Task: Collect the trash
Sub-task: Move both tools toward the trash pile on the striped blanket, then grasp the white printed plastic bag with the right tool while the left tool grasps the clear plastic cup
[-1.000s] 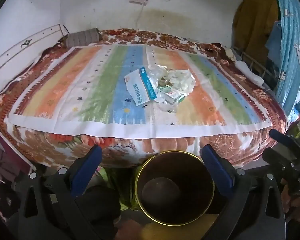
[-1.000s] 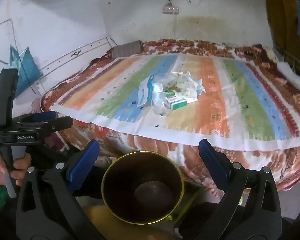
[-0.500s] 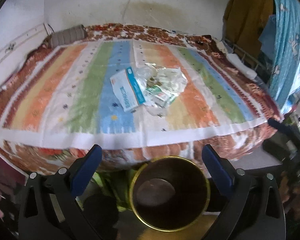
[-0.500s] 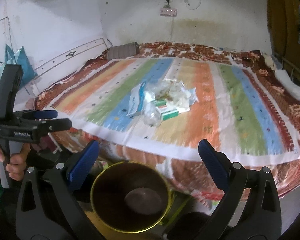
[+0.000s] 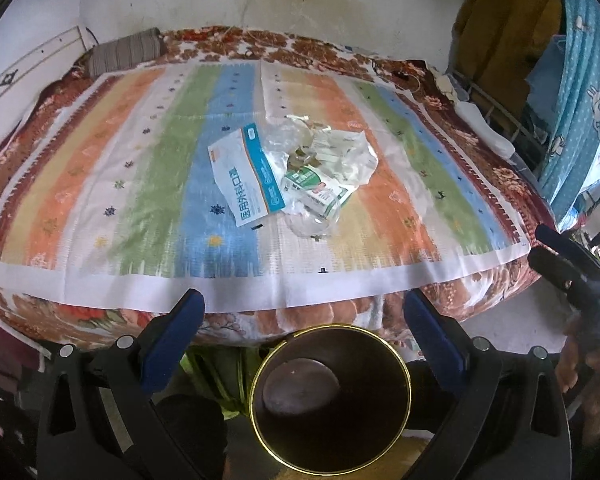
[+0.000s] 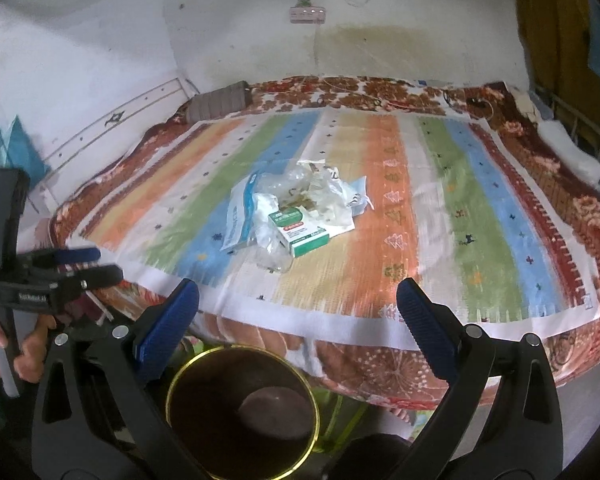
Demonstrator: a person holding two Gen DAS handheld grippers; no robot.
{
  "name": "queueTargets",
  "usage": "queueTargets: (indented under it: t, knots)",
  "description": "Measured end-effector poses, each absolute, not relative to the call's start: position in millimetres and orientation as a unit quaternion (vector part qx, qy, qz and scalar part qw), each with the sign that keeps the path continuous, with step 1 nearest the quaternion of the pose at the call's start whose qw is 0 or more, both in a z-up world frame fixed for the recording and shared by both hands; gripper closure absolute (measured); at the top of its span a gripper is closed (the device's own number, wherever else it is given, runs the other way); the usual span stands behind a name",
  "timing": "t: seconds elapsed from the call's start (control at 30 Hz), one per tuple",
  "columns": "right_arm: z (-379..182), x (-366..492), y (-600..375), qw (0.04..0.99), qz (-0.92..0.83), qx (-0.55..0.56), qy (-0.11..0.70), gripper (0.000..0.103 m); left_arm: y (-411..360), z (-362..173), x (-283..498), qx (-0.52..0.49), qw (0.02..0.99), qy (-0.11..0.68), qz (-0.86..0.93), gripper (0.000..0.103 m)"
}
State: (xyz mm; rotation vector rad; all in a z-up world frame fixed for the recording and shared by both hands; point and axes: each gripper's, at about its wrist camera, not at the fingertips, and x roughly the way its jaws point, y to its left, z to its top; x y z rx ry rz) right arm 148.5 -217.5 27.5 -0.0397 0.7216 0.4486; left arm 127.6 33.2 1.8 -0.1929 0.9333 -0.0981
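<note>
A pile of trash lies mid-bed: a white and blue mask packet (image 5: pixel 246 178) (image 6: pixel 236 216), a green and white box (image 5: pixel 314 186) (image 6: pixel 302 234), crumpled clear plastic (image 5: pixel 340 152) (image 6: pixel 320 192) and a clear bottle (image 5: pixel 312 222) (image 6: pixel 272 256). A dark bin with a gold rim (image 5: pixel 330 398) (image 6: pixel 242 408) stands on the floor at the bed's near edge. My left gripper (image 5: pixel 302 314) is open and empty above the bin; it also shows in the right wrist view (image 6: pixel 86 264). My right gripper (image 6: pixel 298 304) is open and empty, well short of the pile.
The bed carries a striped cloth (image 5: pixel 160 168) over a floral blanket (image 6: pixel 400 364). A grey pillow (image 5: pixel 124 52) lies at the far left corner. A metal rail (image 5: pixel 496 108) and blue curtain (image 5: pixel 580 80) stand at the right. A wall (image 6: pixel 240 40) backs the bed.
Both grippers have moved forward and up toward the bed; the pile sits larger and closer in both views. Both stay open and empty.
</note>
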Motion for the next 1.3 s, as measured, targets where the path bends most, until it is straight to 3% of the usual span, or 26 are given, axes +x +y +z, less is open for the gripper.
queueTargets:
  t: [0.6, 0.83, 0.97, 1.3]
  knots:
    - [13, 226, -193, 0.894, 0.224, -0.030, 0.387, 0.009, 52, -33, 201, -0.132, 0.852, 0.506, -0.036, 0.007]
    - [8, 261, -185, 0.891, 0.227, -0.019, 0.393, 0.009, 44, -50, 230, -0.119, 0.839, 0.529, -0.046, 0.014]
    - [1, 280, -183, 0.887, 0.224, -0.010, 0.403, 0.009, 42, -59, 241, -0.114, 0.831, 0.542, -0.049, 0.024]
    - [-12, 321, -168, 0.881, 0.226, -0.018, 0.414, 0.011, 44, -75, 269, -0.129, 0.818, 0.560, -0.042, 0.027]
